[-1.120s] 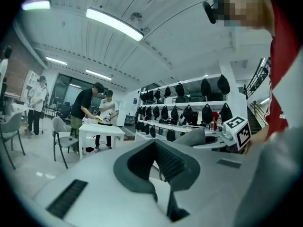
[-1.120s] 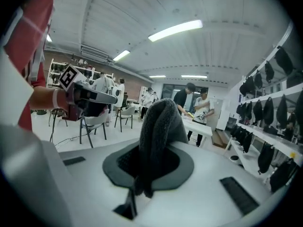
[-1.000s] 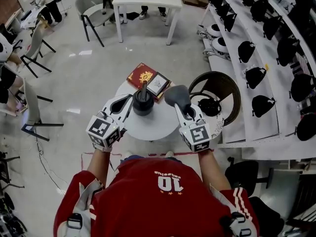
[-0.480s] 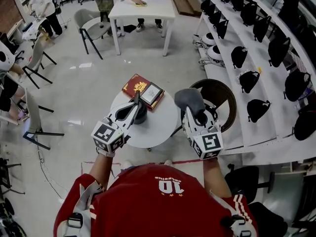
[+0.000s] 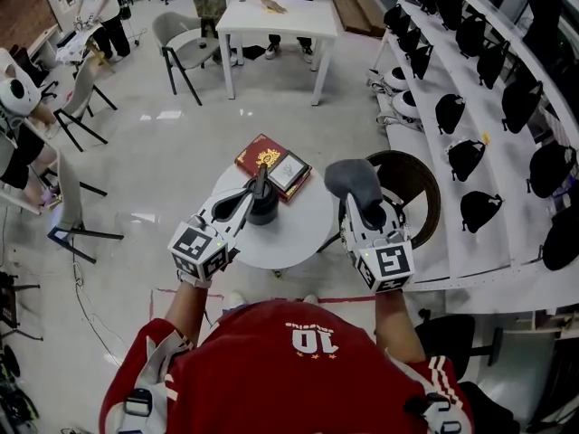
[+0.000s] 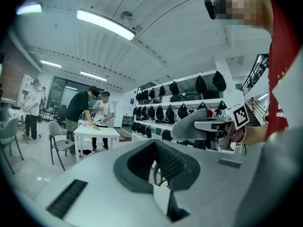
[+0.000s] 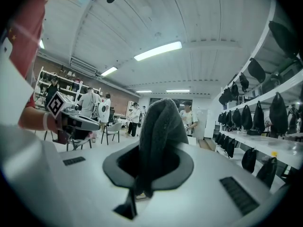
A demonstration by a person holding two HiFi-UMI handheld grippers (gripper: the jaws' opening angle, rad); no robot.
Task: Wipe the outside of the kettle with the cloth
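Note:
A black kettle [image 5: 264, 212] with an upright handle stands on a round white table [image 5: 294, 233]. My left gripper [image 5: 255, 191] reaches in from the left with its tips over the kettle's top, beside the handle. In the left gripper view this gripper [image 6: 158, 167] has its jaws shut with nothing showing between them, and the kettle is hidden below. My right gripper [image 5: 358, 199] hovers right of the kettle, apart from it, shut on a grey cloth [image 5: 351, 178]. In the right gripper view the cloth [image 7: 161, 131] stands up out of the jaws.
A red book [image 5: 272, 160] lies at the table's far edge. A dark round seat [image 5: 412, 165] stands right of the table. Shelves with several black bags [image 5: 470, 107] run along the right. A white table [image 5: 276, 14] with people and chairs [image 5: 185, 48] is farther off.
The left gripper's tips have moved right, from beside the kettle to over its top. The right gripper with the cloth has drawn a little to the right, away from the kettle.

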